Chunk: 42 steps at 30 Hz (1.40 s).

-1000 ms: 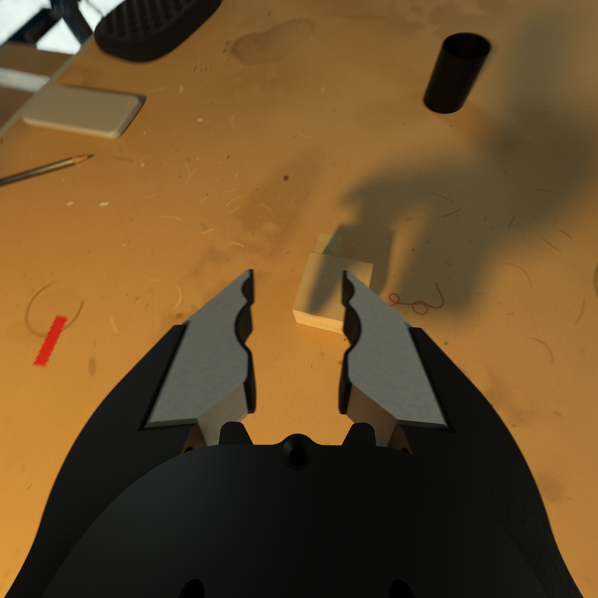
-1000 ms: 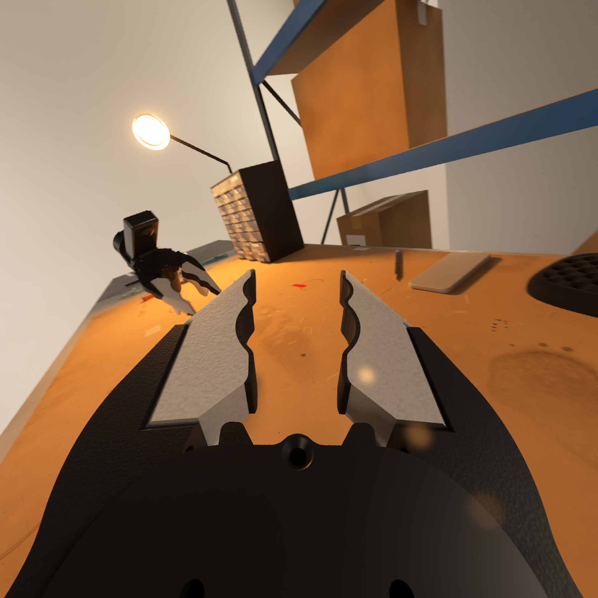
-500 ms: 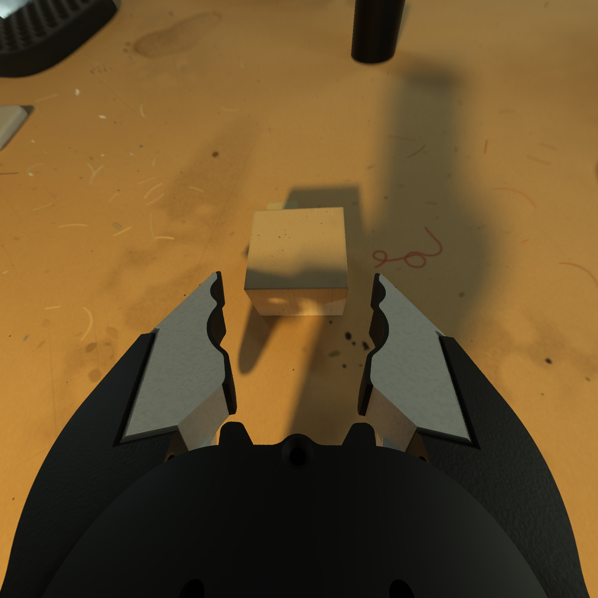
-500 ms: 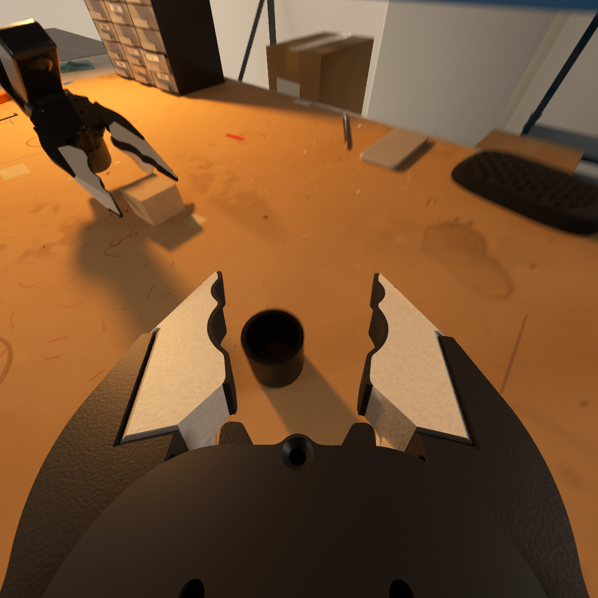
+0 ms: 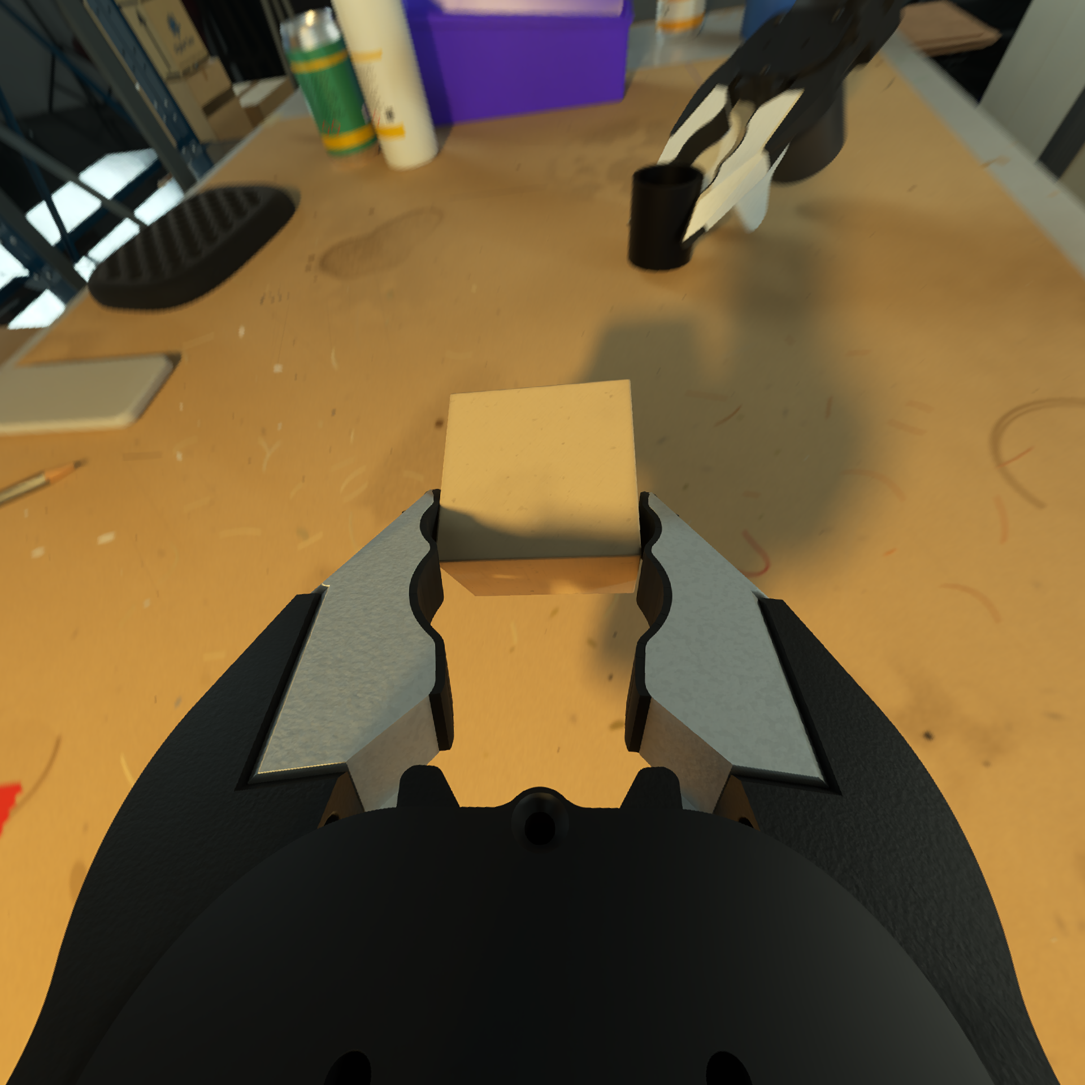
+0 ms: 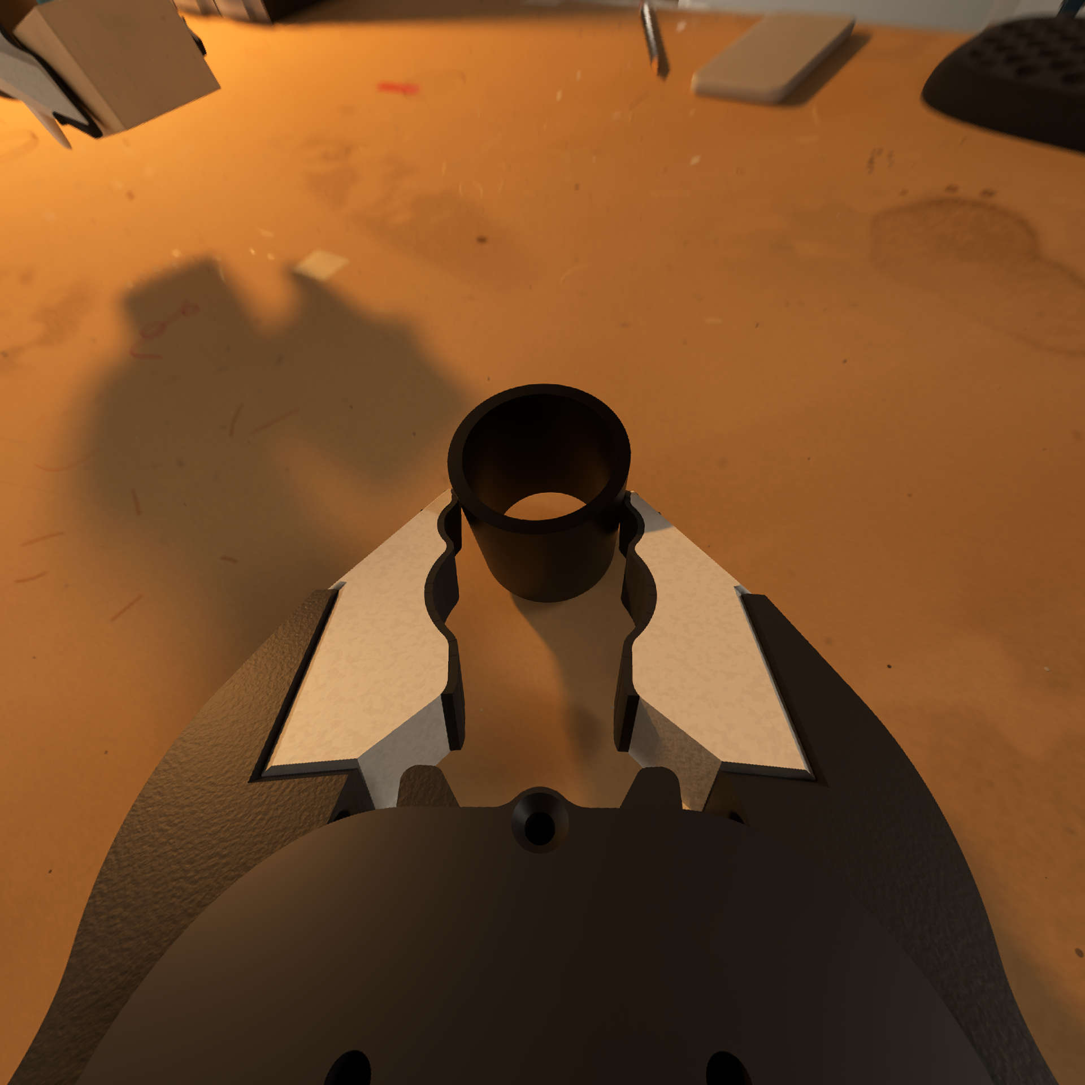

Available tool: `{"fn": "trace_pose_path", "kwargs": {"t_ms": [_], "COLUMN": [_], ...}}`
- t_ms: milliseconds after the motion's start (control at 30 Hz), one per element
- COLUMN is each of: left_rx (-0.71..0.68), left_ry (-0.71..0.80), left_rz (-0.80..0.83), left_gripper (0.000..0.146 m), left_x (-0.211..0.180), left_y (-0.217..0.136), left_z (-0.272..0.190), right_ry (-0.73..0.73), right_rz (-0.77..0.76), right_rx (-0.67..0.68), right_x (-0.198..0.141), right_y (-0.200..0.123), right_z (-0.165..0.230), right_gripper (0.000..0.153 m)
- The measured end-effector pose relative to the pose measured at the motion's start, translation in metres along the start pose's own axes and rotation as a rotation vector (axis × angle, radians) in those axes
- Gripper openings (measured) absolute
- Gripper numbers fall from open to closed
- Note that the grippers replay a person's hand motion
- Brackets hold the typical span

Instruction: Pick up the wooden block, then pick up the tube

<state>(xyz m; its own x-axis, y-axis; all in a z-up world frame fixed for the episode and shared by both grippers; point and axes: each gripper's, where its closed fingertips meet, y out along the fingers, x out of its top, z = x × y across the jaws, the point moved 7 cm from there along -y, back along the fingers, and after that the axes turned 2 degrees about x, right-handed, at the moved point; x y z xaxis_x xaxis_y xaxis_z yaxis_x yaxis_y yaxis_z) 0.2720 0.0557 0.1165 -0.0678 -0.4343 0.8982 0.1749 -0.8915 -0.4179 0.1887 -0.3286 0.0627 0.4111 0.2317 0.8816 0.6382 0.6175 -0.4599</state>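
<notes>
The pale wooden block [image 5: 539,469] sits clamped between my left gripper's [image 5: 539,519] fingertips, raised off the orange table [image 5: 528,675]. The right wrist view shows the block [image 6: 123,59] at the top left, in the left gripper [image 6: 41,100], well above its shadow. The black tube [image 6: 539,528] stands upright and open-topped between my right gripper's [image 6: 539,505] fingertips, which press its two sides. In the left wrist view the tube [image 5: 657,217] still looks to rest on the table, with the right gripper [image 5: 719,226] at its right side.
A black dimpled pad [image 5: 188,246], a beige slab [image 5: 82,393] and a pencil [image 5: 35,481] lie at the left. A green can [image 5: 329,82], a white bottle [image 5: 387,76] and a purple box [image 5: 522,53] stand at the far end. The table's edge [image 5: 998,158] runs close behind the tube.
My left gripper has shut on the wooden block and lifted it. My right gripper has come down around the tube and closed its fingers onto it.
</notes>
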Motion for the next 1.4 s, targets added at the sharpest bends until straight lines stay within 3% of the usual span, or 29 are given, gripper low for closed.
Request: {"fn": "trace_pose_path", "kwargs": {"t_ms": [167,333,467,633,867,1033,1400], "left_rx": [-0.047,-0.088,-0.084,-0.097,-0.251,-0.325,-0.366], "left_ry": [0.093,0.146,0.139,0.112,0.144,0.106,0.179], "left_rz": [0.005,0.1,0.084,0.009,0.098,0.136,0.221], "left_gripper": [0.066,0.066,0.066,0.066,0.066,0.066,0.066], "left_x": [0.029,0.024,0.025,0.042,0.072,0.072,0.059], "left_y": [0.016,0.045,0.042,0.044,0.099,0.119,0.133], "left_z": [-0.018,-0.029,-0.028,-0.027,-0.053,-0.06,-0.064], "right_ry": [0.009,0.032,0.05,0.047,0.059,0.062,0.033], "right_rz": [-0.14,-0.246,-0.291,-0.283,-0.26,-0.259,-0.189], "right_rx": [-0.01,-0.017,-0.009,-0.012,-0.023,-0.028,-0.016], "right_x": [0.008,0.011,0.012,0.012,0.005,0.003,0.001], "right_y": [-0.015,-0.03,-0.036,-0.035,-0.034,-0.037,-0.029], "right_z": [-0.001,-0.004,-0.006,-0.007,-0.009,-0.011,-0.006], "right_gripper": [0.054,0.054,0.054,0.054,0.054,0.054,0.054]}}
